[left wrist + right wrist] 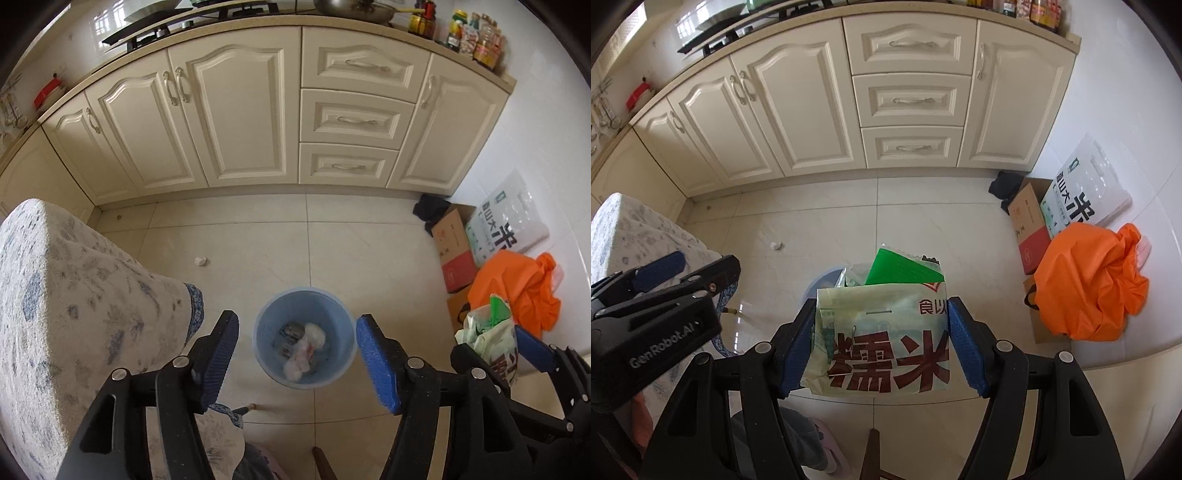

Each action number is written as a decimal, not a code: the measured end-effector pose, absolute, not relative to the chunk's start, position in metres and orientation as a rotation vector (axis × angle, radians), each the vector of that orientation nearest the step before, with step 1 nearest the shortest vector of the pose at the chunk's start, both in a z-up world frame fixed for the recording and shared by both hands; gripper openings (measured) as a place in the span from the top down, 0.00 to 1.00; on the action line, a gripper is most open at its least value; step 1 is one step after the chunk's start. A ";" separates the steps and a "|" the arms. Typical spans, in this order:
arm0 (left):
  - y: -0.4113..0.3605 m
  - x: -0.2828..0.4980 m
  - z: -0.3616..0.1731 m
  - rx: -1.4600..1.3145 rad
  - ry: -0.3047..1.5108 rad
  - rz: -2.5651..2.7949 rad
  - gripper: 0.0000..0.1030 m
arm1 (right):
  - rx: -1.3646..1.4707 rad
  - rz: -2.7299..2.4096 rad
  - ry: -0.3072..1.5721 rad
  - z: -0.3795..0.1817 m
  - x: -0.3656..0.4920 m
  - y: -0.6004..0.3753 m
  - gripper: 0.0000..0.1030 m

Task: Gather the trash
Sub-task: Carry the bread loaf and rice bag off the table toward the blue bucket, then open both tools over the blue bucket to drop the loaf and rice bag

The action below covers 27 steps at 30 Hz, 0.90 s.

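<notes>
A blue waste bin stands on the tiled floor, holding white crumpled paper and a dark wrapper. My left gripper hangs open straight above the bin with nothing between its fingers. My right gripper is shut on a pale green rice bag with red characters and a green card sticking out of its top; the bag also shows at the right in the left wrist view. Behind the bag only the bin's rim is visible. A small white paper scrap lies on the floor to the left.
Cream cabinets run along the back. A cloth-covered table fills the left. At the right wall sit a cardboard box, a white rice sack and an orange bag. Chair legs and a slipper show below.
</notes>
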State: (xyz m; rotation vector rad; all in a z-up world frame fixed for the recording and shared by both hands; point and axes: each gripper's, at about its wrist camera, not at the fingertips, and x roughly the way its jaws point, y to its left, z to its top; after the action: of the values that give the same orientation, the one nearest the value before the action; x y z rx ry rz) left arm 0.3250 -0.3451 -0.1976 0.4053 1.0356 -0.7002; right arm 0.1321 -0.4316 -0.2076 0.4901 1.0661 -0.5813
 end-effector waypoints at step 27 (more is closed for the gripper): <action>-0.258 0.308 -0.167 0.308 1.052 -0.547 0.33 | 0.419 -0.514 1.171 -0.225 0.185 -0.400 0.22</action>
State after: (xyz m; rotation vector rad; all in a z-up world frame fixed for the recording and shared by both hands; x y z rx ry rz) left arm 0.3083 -0.2580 -0.1670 0.3077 1.0515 -0.5470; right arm 0.1853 -0.4003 -0.2249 0.4189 1.1707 -0.5144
